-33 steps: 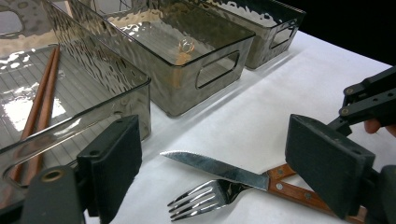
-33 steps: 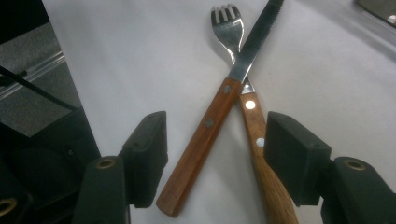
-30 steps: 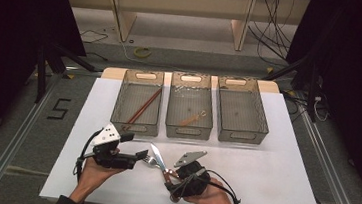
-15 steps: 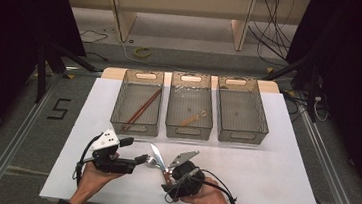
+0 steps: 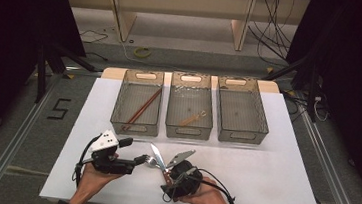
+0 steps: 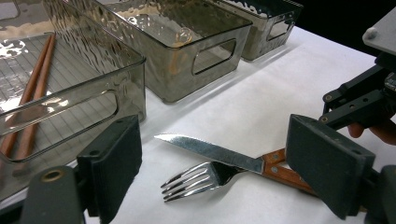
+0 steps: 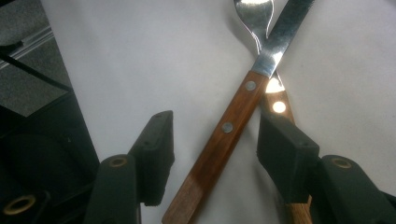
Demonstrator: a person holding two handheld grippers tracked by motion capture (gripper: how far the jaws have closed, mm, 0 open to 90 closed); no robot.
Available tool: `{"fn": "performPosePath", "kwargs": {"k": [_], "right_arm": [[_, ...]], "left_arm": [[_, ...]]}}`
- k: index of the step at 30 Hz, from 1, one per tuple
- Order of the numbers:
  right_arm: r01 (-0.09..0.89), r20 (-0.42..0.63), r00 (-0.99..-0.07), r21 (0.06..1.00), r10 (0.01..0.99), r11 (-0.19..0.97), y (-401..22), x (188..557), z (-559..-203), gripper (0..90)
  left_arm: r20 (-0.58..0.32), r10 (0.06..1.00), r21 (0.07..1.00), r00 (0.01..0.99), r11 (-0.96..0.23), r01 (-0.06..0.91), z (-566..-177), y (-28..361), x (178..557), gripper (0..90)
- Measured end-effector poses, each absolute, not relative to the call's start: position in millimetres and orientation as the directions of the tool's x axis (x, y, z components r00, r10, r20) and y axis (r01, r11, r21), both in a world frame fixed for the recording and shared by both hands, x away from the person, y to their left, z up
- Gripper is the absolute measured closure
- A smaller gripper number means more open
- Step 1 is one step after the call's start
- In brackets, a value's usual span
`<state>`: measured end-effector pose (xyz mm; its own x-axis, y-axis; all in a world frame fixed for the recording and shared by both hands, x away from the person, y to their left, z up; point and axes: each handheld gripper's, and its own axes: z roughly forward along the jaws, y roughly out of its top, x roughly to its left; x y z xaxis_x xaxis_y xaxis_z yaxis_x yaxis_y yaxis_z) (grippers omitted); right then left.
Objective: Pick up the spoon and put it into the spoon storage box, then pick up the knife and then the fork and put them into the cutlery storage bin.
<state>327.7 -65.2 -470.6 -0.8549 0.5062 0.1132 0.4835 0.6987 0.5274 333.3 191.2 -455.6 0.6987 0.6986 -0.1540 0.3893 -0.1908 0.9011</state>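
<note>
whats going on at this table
A person holds a gripper in each hand over a knife lying crossed over a fork on the white table. The right gripper straddles the knife's wooden handle, its jaws just closing, not yet gripping. The left gripper stands open beside them.

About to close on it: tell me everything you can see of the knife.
The knife has a serrated steel blade and a riveted brown wooden handle. It lies flat on the white table, crossed over the fork and touching it. The handle lies between the right gripper jaws, which are open and not yet pressing it.
</note>
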Motion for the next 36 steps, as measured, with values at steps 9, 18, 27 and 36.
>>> {"fn": "performPosePath", "kwargs": {"k": [9,18,27,36], "right_arm": [[0.486,0.111,-0.854,0.518,0.508,0.704,-64.0,327.8,-472.2,47.6],[0.482,0.092,-0.856,0.499,0.509,0.720,-59.9,328.5,-476.6,50.9],[0.451,0.044,-0.869,0.479,0.492,0.753,-57.2,330.8,-476.5,61.4],[0.466,0.060,-0.867,0.453,0.495,0.761,-57.0,336.1,-474.4,64.3]], "left_arm": [[-0.158,0.694,0.896,0.703,-0.198,0.397,-457.4,191.9,333.5,17.9],[-0.160,0.690,0.893,0.705,-0.203,0.402,-459.2,191.7,333.5,17.9],[-0.160,0.694,0.891,0.702,-0.206,0.406,-461.1,191.8,334.5,17.9],[-0.146,0.693,0.890,0.705,-0.219,0.399,-461.6,191.8,333.0,18.0]]}}
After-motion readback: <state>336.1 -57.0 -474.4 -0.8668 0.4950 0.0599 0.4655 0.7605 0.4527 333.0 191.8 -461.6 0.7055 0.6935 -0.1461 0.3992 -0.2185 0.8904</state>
